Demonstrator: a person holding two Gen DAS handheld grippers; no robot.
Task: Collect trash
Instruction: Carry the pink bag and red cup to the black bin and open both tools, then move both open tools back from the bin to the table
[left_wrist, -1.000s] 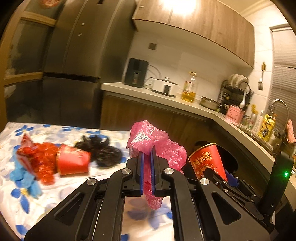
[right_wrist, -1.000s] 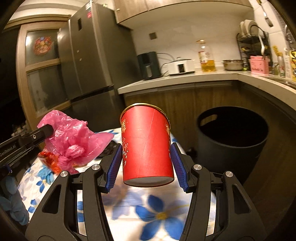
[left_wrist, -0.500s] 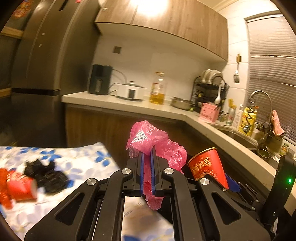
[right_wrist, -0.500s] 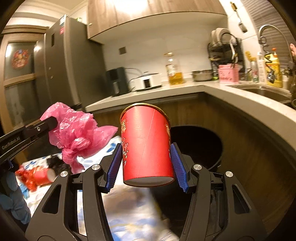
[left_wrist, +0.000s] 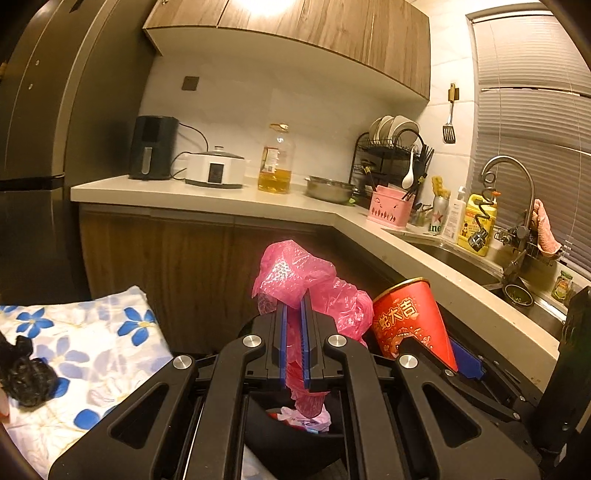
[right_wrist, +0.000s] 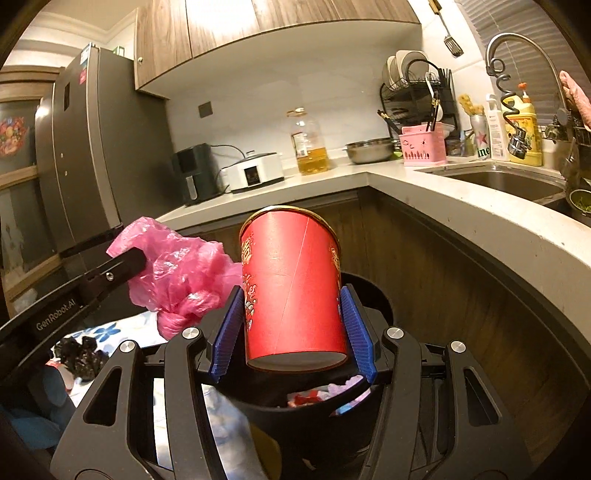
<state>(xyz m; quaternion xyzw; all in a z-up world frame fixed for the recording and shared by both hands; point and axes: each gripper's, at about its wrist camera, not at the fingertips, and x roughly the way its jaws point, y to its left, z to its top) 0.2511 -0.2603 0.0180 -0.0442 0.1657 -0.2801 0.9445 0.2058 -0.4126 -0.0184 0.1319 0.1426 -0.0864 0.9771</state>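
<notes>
My left gripper (left_wrist: 294, 314) is shut on a crumpled pink plastic bag (left_wrist: 317, 284), held above the black trash bin (left_wrist: 295, 439), which has wrappers inside. My right gripper (right_wrist: 291, 306) is shut on a red paper cup (right_wrist: 291, 284), upright with its base toward the camera, over the same bin (right_wrist: 376, 299). The cup also shows in the left wrist view (left_wrist: 410, 321), just right of the bag. The bag shows in the right wrist view (right_wrist: 177, 273), left of the cup. A black crumpled bag (left_wrist: 26, 373) lies on the floral tablecloth (left_wrist: 103, 354).
The wooden cabinet and L-shaped counter (left_wrist: 221, 199) curve behind and right of the bin. On the counter stand an air fryer, cooker, oil bottle (left_wrist: 275, 162), bowl and dish rack. The sink (right_wrist: 509, 181) is at far right, the fridge (right_wrist: 92, 147) at left.
Both grippers have swung right, away from the table, carrying the bag and cup to a spot over the bin. The red trash on the table has left the left wrist view.
</notes>
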